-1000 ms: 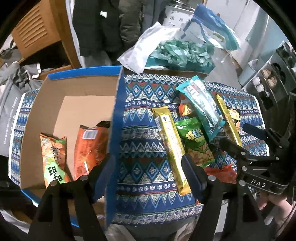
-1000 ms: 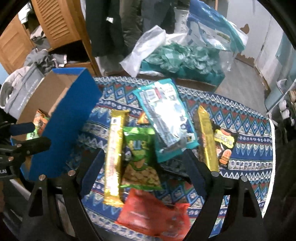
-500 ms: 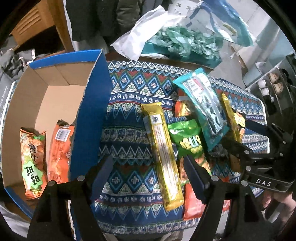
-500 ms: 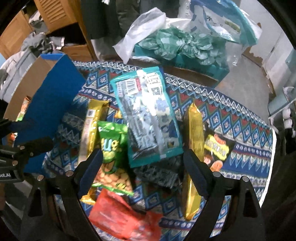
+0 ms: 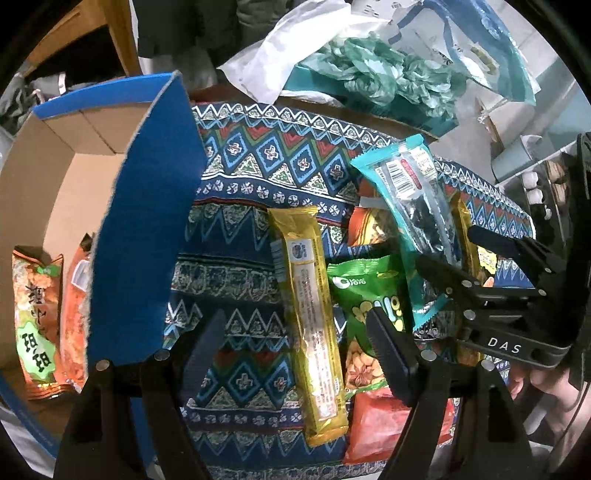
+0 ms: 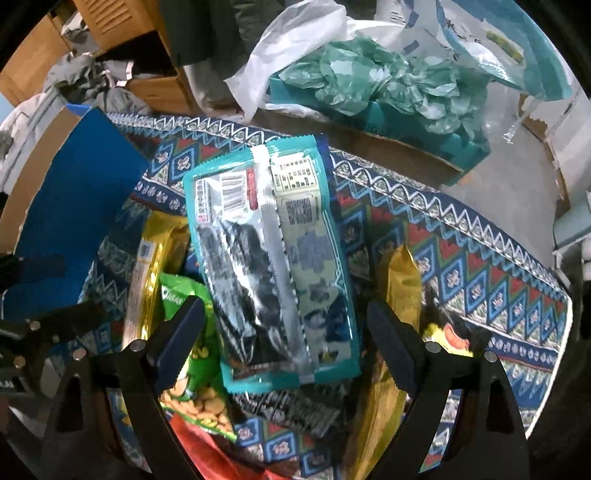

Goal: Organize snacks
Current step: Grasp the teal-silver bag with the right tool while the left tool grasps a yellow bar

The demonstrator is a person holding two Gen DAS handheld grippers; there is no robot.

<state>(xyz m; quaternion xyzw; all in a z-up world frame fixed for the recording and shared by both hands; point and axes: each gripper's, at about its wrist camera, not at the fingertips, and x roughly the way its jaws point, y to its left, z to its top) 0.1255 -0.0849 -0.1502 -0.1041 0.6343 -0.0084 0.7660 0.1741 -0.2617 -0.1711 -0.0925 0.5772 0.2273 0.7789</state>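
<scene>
My left gripper [image 5: 295,347] is open and hovers over a long yellow snack bar [image 5: 310,321] that lies between its fingers on the patterned cloth. To its left stands a cardboard box with a blue flap [image 5: 144,229], holding two orange packets [image 5: 35,321]. My right gripper [image 6: 286,332] is open, its fingers on either side of a teal packet [image 6: 269,266] that rests on top of the snack pile. It also shows in the left wrist view as the right gripper [image 5: 454,251]. A green peanut bag [image 5: 365,295], a red bag [image 5: 391,417] and a second gold bar [image 6: 399,280] lie around.
The patterned tablecloth [image 6: 480,258] covers the table to its far and right edges. Behind it sit a teal box of crumpled green paper [image 6: 388,85] and a white plastic bag [image 6: 291,48]. A wooden cabinet [image 6: 110,14] stands at the back left. A hand [image 5: 546,391] holds the right gripper.
Both grippers came down closer to the snacks. The left one shifted right, from the box's flap to over the yellow bar. The right one closed in on the teal packet.
</scene>
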